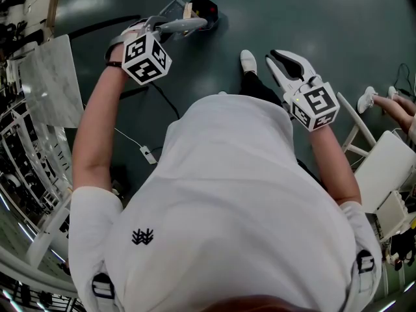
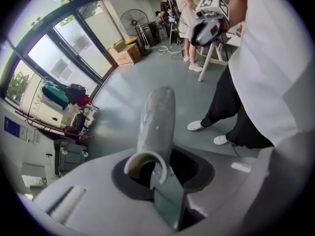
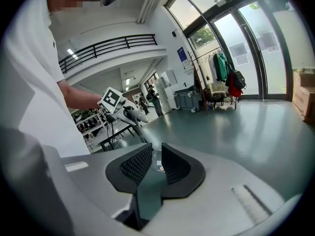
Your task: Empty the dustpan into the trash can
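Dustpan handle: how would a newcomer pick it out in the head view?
Start at the dark floor near the top, left of centre, where the left gripper reaches out. The dustpan handle is the bar clamped in its jaws. Unlike the thin black cable nearby, it is pale grey, thick and rounded.

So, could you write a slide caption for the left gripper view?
Left gripper, jaws shut on a grey handle above the floor; right gripper visible behind.

White T-shirt (image 1: 247,194) with a small black emblem (image 1: 142,236); black trousers (image 1: 260,87); white shoes (image 1: 247,60). Black buckles (image 1: 364,263) sit at both shoulders.
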### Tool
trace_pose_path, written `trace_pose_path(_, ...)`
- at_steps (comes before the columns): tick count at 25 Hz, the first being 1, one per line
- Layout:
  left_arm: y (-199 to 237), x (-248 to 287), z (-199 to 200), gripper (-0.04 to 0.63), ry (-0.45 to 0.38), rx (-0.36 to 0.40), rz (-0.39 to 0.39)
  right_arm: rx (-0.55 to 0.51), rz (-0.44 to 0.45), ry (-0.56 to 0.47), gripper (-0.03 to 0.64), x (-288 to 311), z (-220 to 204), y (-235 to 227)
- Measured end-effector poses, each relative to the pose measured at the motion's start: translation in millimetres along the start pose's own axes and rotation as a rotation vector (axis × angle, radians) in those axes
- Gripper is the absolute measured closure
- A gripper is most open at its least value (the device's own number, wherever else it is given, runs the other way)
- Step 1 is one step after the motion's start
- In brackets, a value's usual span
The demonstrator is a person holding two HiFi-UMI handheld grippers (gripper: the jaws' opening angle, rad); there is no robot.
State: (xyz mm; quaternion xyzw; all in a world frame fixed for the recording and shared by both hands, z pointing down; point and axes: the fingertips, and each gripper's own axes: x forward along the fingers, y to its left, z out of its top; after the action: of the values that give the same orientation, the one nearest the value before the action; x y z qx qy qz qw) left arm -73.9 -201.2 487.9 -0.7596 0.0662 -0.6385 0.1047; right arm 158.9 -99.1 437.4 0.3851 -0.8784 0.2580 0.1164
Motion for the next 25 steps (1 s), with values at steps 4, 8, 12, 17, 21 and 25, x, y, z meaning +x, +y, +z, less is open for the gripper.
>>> trace_pose_path(4,-21.8,12.1,25.7,0.448,0.071,0.141,-0.046,0.003,-0.003,-0.005,0.557,-2.1,1.0,-4.6)
trace_pose_path(8,-37.9,23.0,36.0,0.449,0.160,0.274,-0.052,0.006,0.003,-0.016,0.557,-3.4,4.0,-6.6)
trace_pose_path(12,-46.0,32.3,34.9,0.449,0.187,0.297,-0.049,0.009,0.011,-0.019,0.557,-1.0,2.1,-9.2)
trace_pose_path(17,-37.3,29.6,23.3,0.449,0.247,0.350,-0.030,0.009,0.021,-0.012,0.558,3.0,2.6,-10.7)
trace_pose_path(21,-29.3,25.2,4.6,0.449,0.330,0.428,-0.003,0.005,0.029,-0.018,0.557,5.7,4.8,-13.1)
trace_pose_path(25,-22.8,20.6,-16.7,0.449,0.404,0.475,0.014,0.002,0.034,-0.016,0.557,7.8,5.9,-14.9)
